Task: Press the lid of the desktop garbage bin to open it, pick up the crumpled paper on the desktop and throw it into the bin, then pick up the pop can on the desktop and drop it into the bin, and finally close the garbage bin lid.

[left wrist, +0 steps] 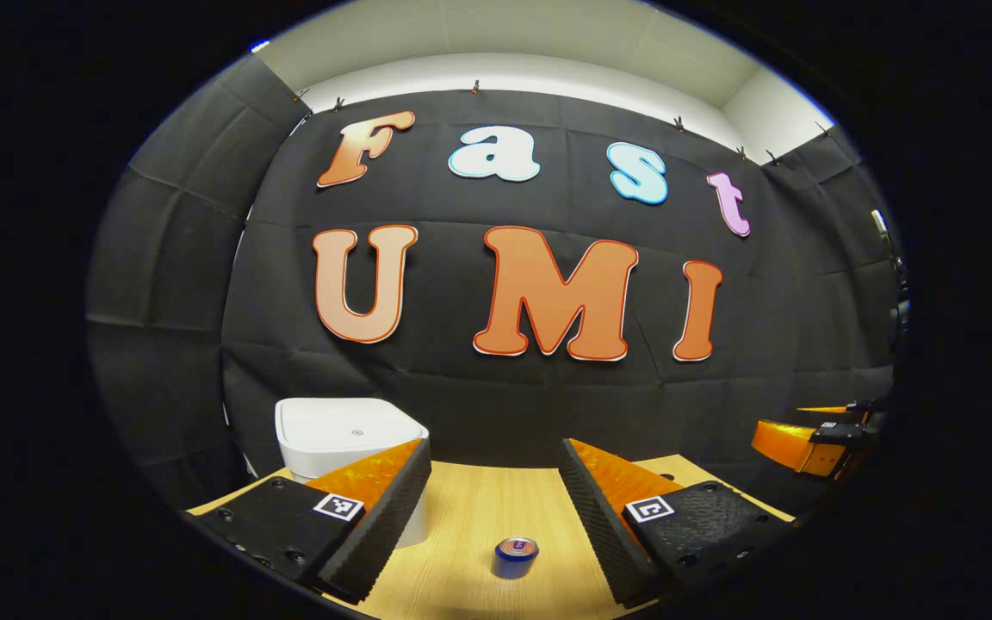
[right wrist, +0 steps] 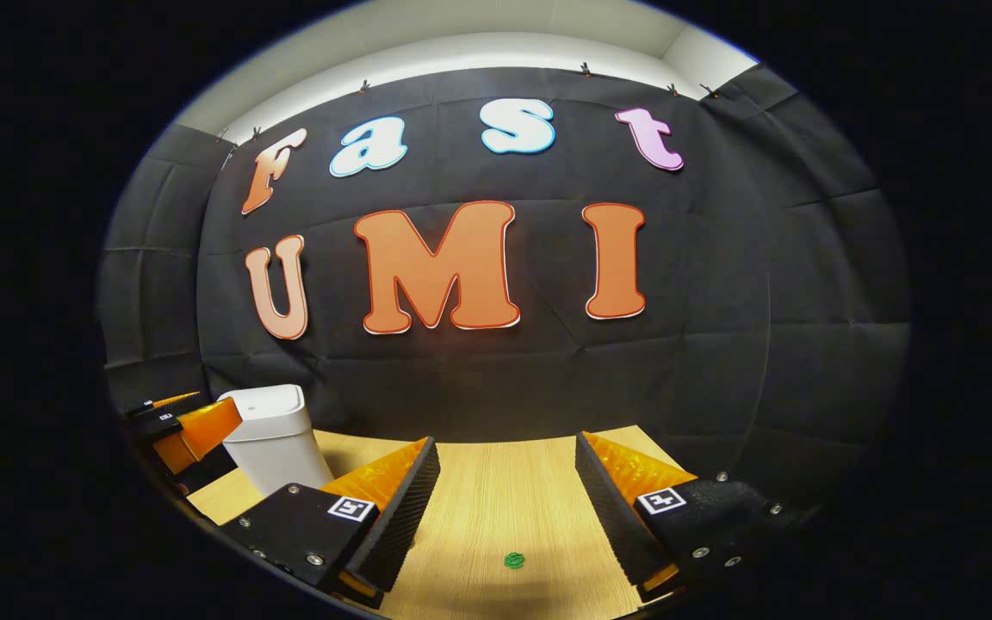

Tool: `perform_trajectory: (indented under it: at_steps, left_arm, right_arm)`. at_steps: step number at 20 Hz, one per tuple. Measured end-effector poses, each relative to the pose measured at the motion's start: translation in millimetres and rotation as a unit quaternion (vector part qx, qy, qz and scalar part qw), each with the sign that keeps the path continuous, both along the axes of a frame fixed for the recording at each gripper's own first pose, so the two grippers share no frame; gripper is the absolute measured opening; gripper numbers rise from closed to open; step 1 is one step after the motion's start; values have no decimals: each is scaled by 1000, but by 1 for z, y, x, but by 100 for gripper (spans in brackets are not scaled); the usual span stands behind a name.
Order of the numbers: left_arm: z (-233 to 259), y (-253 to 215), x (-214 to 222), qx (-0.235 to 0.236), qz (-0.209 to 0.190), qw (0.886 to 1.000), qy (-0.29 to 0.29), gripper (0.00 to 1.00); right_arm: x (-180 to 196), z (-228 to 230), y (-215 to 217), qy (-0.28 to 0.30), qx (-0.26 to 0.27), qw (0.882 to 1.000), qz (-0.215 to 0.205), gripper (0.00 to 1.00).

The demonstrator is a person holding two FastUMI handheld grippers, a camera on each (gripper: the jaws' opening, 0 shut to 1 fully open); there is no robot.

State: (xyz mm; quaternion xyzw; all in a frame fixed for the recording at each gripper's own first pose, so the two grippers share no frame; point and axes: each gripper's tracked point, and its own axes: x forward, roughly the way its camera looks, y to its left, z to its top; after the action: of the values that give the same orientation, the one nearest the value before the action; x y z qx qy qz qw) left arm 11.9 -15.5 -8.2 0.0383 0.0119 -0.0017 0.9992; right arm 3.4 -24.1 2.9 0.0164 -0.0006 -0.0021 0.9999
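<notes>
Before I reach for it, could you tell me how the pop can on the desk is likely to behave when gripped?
The pop can stands upright and looks short, so it probably won't tip easily. If knocked over, its round body would likely roll on the smooth wooden desk. Its glossy side may slip; the open left tongs should close squarely.

Booth wall: black quilted cloth backdrop (left wrist: 479, 396), creased in a grid of fold lines, hung from small clips along its top edge. Side panels of the same cloth angle in at left and right. Above it, a plain white wall band (left wrist: 513, 73) and pale ceiling, evenly lit. Below: light wood-grain tabletop (right wrist: 496, 491), faint shadows on it.
</notes>
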Motion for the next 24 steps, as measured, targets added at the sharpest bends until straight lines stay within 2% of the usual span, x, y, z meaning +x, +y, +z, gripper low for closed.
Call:
perform_trajectory:
  at_steps: [5,15,24]
  left_arm:
    - [-9,4,-1,-2,7,1000,15,94]
    - [-3,9,-1,-3,6,1000,10,94]
    - [-5,14,4,17,6,1000,13,94]
  right_arm:
    - [1,-1,2,2,1,1000,1,95]
    - [2,1,4,-1,-3,1000,4,95]
    - [7,1,9,-3,-6,1000,10,94]
